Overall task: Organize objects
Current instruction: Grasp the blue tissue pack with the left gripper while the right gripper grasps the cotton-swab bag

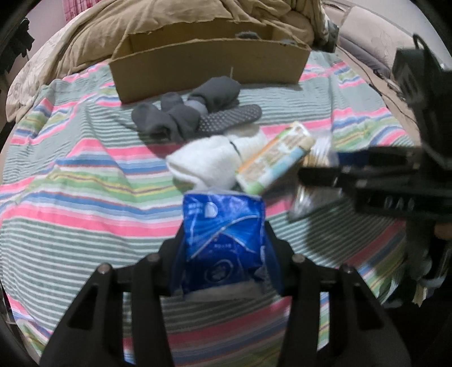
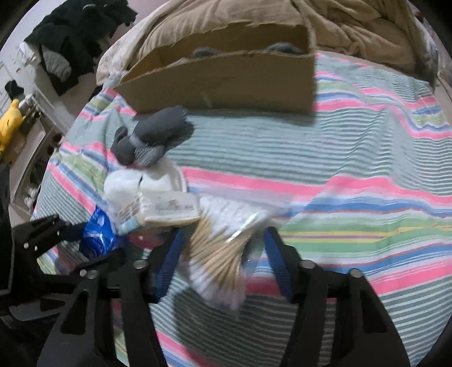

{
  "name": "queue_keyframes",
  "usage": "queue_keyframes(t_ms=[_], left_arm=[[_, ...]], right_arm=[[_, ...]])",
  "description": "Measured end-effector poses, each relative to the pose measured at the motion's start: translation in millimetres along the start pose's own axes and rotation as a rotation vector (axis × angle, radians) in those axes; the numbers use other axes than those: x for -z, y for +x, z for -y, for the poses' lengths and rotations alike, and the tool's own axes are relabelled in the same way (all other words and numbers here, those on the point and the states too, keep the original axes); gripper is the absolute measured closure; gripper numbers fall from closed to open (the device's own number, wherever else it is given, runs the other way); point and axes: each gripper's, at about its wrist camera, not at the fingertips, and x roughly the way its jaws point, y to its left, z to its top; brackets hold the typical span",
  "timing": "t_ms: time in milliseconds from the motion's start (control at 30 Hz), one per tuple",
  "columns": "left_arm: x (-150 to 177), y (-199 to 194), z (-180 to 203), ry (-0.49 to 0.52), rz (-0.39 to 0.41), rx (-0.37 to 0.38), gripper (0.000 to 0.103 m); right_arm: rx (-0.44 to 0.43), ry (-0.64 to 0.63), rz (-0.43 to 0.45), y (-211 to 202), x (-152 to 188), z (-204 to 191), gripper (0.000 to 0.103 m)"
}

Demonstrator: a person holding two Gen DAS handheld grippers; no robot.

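Left wrist view: left gripper (image 1: 223,242) fingers clamp blue tissue pack (image 1: 223,234), soft, light, crushable; hold mid-body. Right gripper (image 2: 223,254) fingers straddle slippery cotton-swab bag (image 2: 220,254), closure unclear.

- A bedroom in a home: the working surface is a bed covered by a striped sheet in pink, green, blue and grey (image 1: 84,175).
- Beyond the fingers, at the far edge of the bed, lies a crumpled tan quilt (image 1: 175,14), bunched up behind an open brown cardboard box (image 1: 209,67).
- Ahead of the fingers lie household laundry items: dark grey socks, one with a dotted grip sole (image 1: 197,110), and a rolled white fluffy sock (image 1: 209,163).
- Far left of the right fingers, off the bed, a pile of dark clothing (image 2: 79,39) sits by a pale wall, with a yellow plush toy (image 2: 10,124) below it.
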Motion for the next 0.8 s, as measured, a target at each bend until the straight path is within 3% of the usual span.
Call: queue_keyframes(t_ms=[267, 800], left_arm=[[-7, -8, -7, -0.011, 0.041, 0.016, 0.054], [-25, -50, -30, -0.08, 0.137, 0.047, 0.058]], right_arm=[[0.015, -0.009, 0.014, -12, -2, -2, 0.069], [0.035, -0.018, 0.127, -60, -24, -3, 0.073]])
